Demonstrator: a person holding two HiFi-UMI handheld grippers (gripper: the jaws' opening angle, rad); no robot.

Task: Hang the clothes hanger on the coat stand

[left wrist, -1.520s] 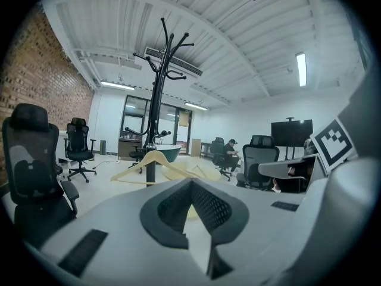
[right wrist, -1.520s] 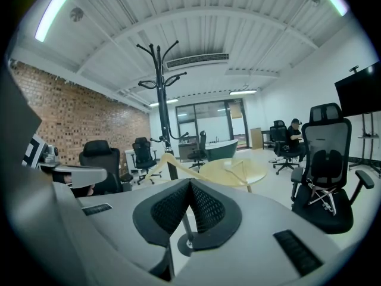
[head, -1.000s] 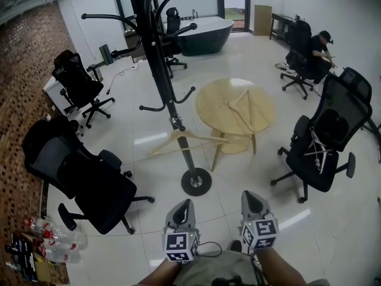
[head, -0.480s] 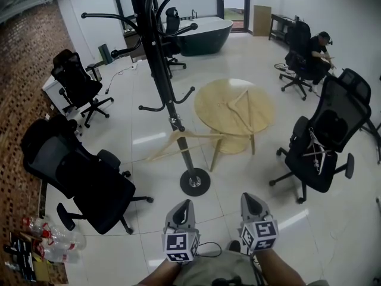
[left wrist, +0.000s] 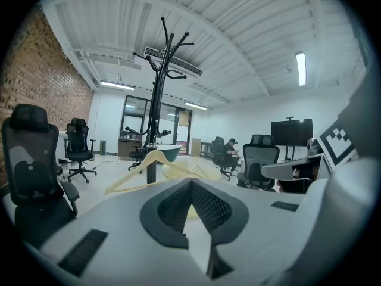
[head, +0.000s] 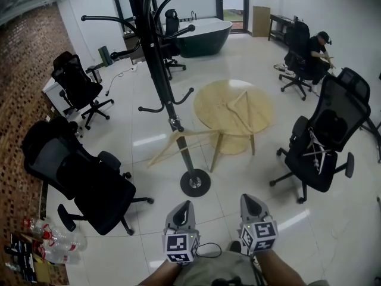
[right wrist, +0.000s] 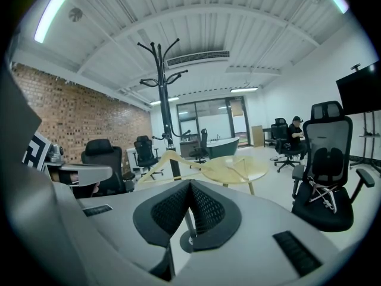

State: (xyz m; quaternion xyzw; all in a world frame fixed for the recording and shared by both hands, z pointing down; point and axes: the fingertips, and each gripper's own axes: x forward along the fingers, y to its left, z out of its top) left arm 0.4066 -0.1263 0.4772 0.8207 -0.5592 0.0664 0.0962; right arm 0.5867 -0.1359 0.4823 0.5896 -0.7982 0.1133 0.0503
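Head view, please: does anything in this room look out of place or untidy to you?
Yes. One pale wooden clothes hanger lies on the round wooden table and another on the black office chair's seat at right, not on the black coat stand. Clear plastic bottles lie on the floor at lower left.

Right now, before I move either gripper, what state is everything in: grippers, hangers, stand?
left gripper: shut, empty.
right gripper: shut, empty.
coat stand: upright, one hanger on it.
wooden hanger: hooked low on the coat stand, tilted.
second wooden hanger: lying flat on the round table.
third hanger: lying on the seat of the black office chair.
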